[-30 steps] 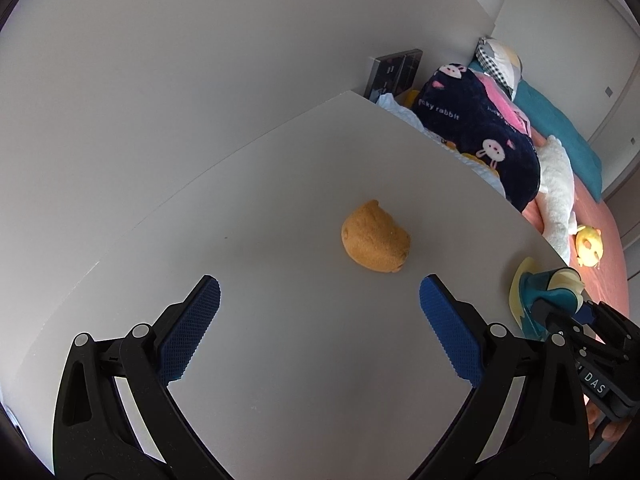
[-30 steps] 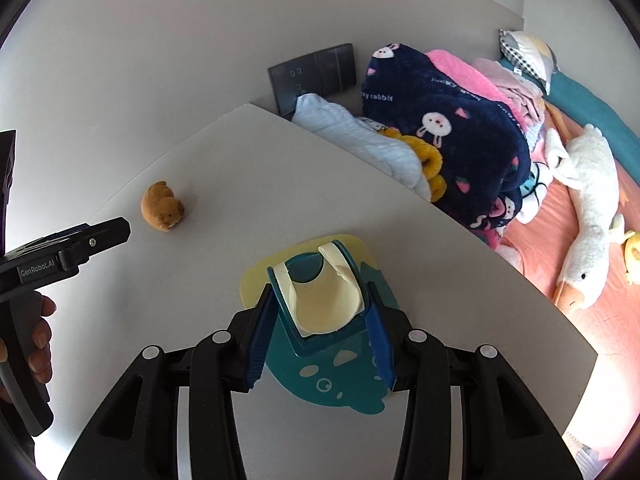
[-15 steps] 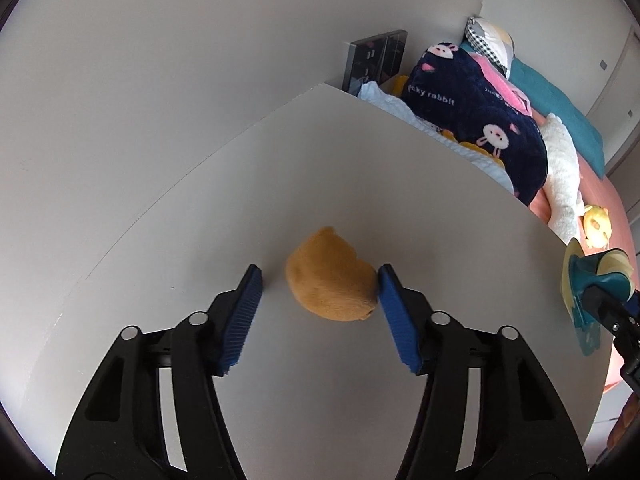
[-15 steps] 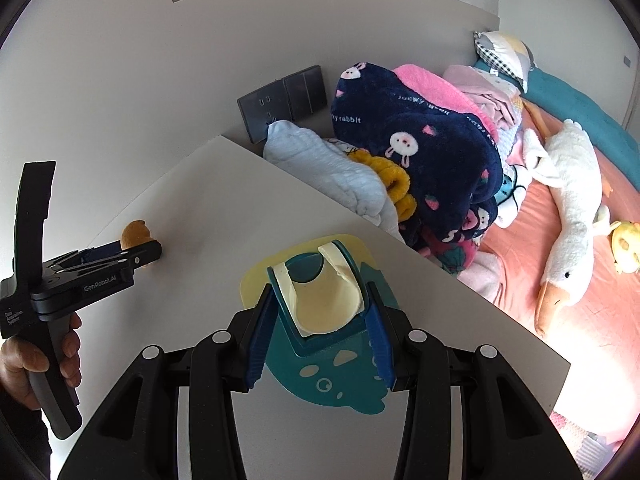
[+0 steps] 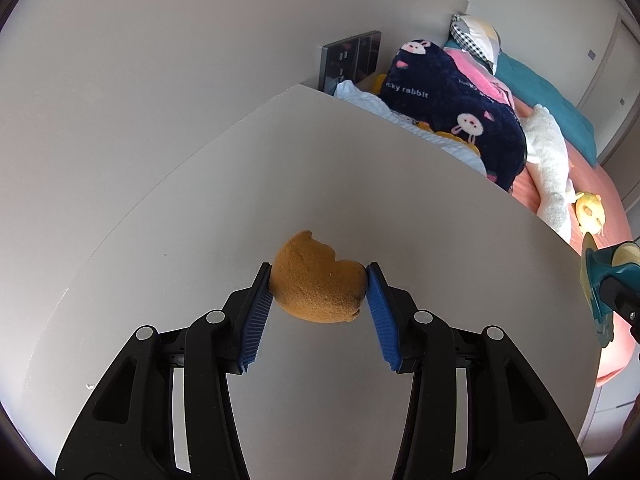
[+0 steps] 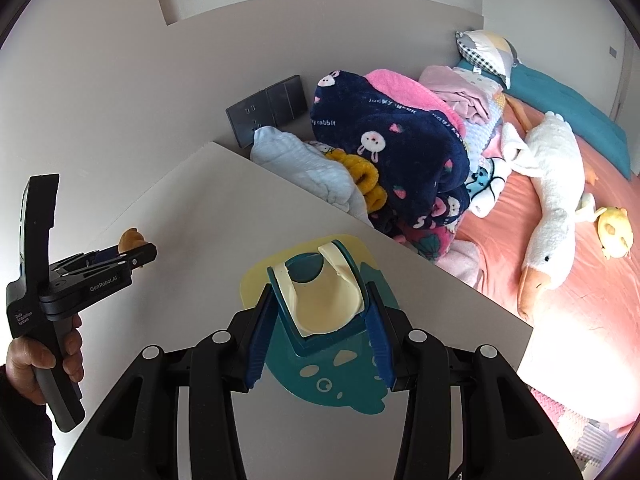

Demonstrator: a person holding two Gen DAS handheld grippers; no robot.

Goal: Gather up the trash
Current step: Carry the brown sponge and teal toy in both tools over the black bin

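On the white table (image 5: 360,184) lies an orange-brown spongy lump (image 5: 318,292). My left gripper (image 5: 319,270) has its jaws closing on it, and both blue pads touch its sides. In the right wrist view the same lump (image 6: 130,237) shows as a small tip past the left gripper (image 6: 140,254). My right gripper (image 6: 320,292) is shut on a teal and pale-yellow scoop (image 6: 328,384), held a little above the table. The scoop (image 5: 600,276) also shows at the right edge of the left wrist view.
A navy rabbit blanket (image 6: 392,140) and other bedding are piled against the table's far edge. A dark wall socket panel (image 6: 268,108) sits behind the corner. A white goose plush (image 6: 556,200) lies on the pink bed. A person's hand (image 6: 28,360) holds the left gripper's handle.
The left gripper moved forward over the lump and went from wide open to closed on its sides. The right gripper rose a little with the scoop still in it.
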